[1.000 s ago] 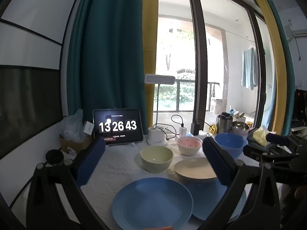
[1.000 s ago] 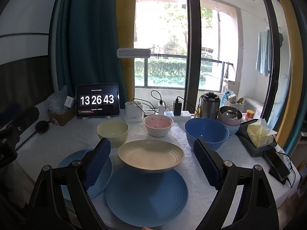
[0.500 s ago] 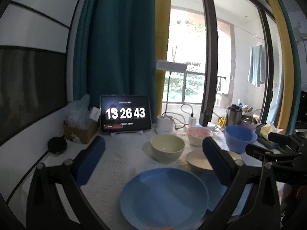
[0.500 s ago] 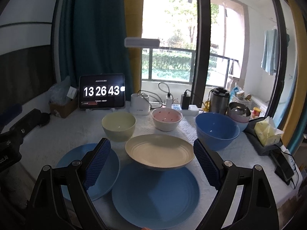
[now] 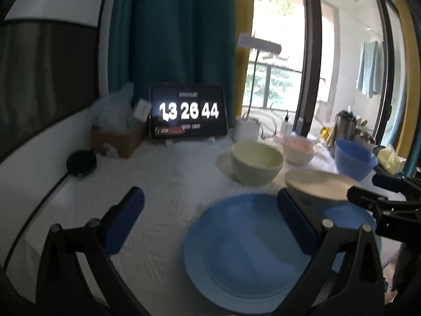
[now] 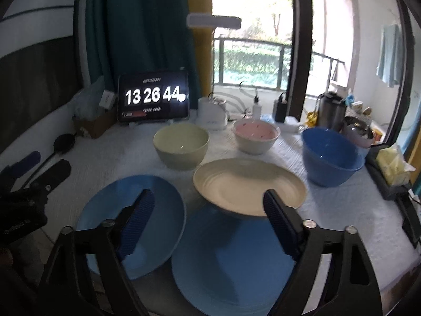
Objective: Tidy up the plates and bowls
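On the white cloth lie a blue plate [image 5: 244, 258] [image 6: 131, 223], a larger blue plate [image 6: 231, 258] and a cream plate [image 6: 250, 184] [image 5: 315, 184] whose near edge overlaps the larger one. Behind them stand a pale green bowl [image 6: 181, 147] [image 5: 256, 163], a pink-lined bowl [image 6: 255, 135] [image 5: 300, 148] and a big blue bowl [image 6: 331, 155] [image 5: 354, 159]. My left gripper [image 5: 210, 205] is open over the smaller blue plate's far-left rim. My right gripper [image 6: 209, 210] hovers over the cream plate's near edge; its jaws are closing and nothing is pressed between them.
A tablet clock [image 6: 154, 98], a lamp base [image 6: 211, 113] with cables, a cardboard box [image 5: 118, 139] and a black round object [image 5: 81, 162] line the back and left. A kettle [image 6: 330, 110], a metal bowl [image 6: 357, 131] and a tissue pack [image 6: 392, 167] crowd the right edge.
Both grippers have sunk and come closer to the plates, with the views tipped further down. The right jaws stand slightly narrower. The clock now reads 44.
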Action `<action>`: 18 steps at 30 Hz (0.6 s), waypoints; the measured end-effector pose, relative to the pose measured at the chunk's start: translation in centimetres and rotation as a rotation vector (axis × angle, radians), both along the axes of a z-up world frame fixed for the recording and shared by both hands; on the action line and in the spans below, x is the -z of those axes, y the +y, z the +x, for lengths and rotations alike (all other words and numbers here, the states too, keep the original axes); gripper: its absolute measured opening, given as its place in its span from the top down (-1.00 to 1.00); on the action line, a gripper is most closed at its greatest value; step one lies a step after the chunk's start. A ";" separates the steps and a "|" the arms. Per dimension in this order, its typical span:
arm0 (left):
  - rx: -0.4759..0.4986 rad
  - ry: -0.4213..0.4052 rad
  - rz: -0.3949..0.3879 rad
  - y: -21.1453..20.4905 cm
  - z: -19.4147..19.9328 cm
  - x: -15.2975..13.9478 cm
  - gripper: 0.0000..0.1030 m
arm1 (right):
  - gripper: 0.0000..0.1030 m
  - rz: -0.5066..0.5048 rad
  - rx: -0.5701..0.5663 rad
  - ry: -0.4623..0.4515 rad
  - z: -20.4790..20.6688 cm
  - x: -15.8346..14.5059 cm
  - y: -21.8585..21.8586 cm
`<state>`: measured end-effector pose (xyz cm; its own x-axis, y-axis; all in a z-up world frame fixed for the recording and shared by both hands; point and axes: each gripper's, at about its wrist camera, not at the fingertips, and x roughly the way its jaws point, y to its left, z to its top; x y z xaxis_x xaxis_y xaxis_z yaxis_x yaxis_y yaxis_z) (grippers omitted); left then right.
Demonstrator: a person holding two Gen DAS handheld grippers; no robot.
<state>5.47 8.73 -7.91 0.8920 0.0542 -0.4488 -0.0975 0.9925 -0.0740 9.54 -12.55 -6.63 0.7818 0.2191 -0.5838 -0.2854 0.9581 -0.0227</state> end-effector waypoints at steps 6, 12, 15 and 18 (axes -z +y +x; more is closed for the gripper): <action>-0.024 0.073 -0.024 1.0 1.1 2.2 -0.96 | -0.29 -0.026 -0.039 0.039 0.8 1.3 1.1; -0.034 0.146 -0.048 1.5 1.9 4.1 -0.65 | 0.08 -0.019 -0.060 0.094 1.6 3.1 1.8; -0.048 0.204 -0.073 2.0 2.4 5.4 -0.43 | 0.21 -0.010 -0.076 0.124 1.9 4.0 2.1; -0.059 0.246 -0.082 2.2 2.8 6.2 -0.24 | 0.33 -0.002 -0.089 0.156 2.1 4.7 2.6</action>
